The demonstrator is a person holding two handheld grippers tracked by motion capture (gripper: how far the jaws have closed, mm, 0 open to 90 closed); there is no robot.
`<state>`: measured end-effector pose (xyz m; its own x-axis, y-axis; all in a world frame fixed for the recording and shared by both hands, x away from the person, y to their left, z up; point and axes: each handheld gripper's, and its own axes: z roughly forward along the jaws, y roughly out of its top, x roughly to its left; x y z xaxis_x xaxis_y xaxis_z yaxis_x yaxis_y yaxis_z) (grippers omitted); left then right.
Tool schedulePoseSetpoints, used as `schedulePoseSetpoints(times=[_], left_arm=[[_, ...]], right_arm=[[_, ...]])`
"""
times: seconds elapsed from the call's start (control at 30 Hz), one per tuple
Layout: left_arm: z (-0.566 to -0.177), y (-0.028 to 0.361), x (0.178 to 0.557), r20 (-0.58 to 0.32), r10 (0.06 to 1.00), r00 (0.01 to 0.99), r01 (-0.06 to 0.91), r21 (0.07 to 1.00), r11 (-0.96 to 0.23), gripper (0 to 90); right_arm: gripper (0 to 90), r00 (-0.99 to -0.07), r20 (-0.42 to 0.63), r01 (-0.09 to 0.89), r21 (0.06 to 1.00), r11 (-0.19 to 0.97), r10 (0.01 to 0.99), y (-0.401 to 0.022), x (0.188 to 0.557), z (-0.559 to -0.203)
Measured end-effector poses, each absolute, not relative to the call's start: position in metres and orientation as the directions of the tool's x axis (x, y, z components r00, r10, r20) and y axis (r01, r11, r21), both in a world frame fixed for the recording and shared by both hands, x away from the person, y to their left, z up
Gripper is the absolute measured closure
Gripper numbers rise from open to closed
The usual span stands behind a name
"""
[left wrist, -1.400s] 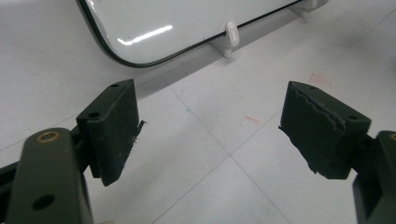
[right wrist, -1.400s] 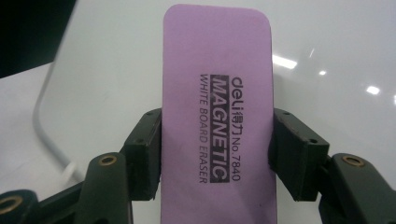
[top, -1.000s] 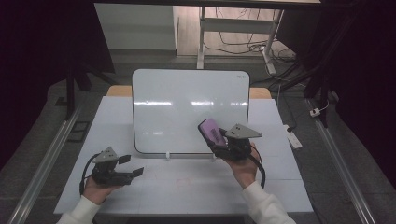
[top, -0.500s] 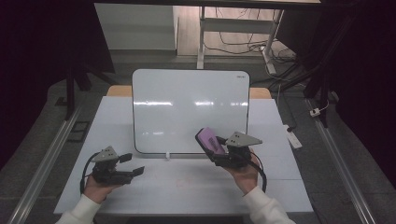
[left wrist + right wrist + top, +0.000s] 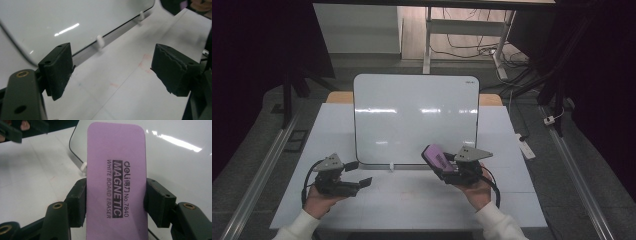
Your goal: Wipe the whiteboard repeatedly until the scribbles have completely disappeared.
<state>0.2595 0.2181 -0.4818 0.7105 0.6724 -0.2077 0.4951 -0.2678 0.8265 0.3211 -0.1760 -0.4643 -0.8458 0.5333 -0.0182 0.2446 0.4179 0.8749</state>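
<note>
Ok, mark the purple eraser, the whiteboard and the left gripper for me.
purple eraser [image 5: 116, 177]: right gripper view, its printed face.
whiteboard [image 5: 412, 115]: high view, middle of its white surface.
left gripper [image 5: 110, 68]: left gripper view, midway between its open black tips.

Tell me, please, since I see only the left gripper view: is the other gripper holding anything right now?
Observer: Yes. The right gripper is shut on a flat purple rectangular whiteboard eraser, clamped by its long edges.
Operator: Can you read any print on it?
Observer: Black lettering: "deli MAGNETIC WHITE BOARD ERASER No.7840".
Operator: Where is it relative to the board?
Observer: In the high view it sits at the near right edge of the white glossy whiteboard, whose face looks clean.
</note>
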Motion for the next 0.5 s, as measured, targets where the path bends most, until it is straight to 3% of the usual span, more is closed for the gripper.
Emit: schedulePoseSetpoints(times=[0.5], left_arm=[[-0.463, 0.185, 0.288, -0.201, 0.608, 0.768, 0.483, 0.806, -0.343, 21.6]], right_arm=[[39.5, -0.870, -0.023, 0.229, 0.865, 0.446, 0.492, -0.169, 0.322, -0.466]])
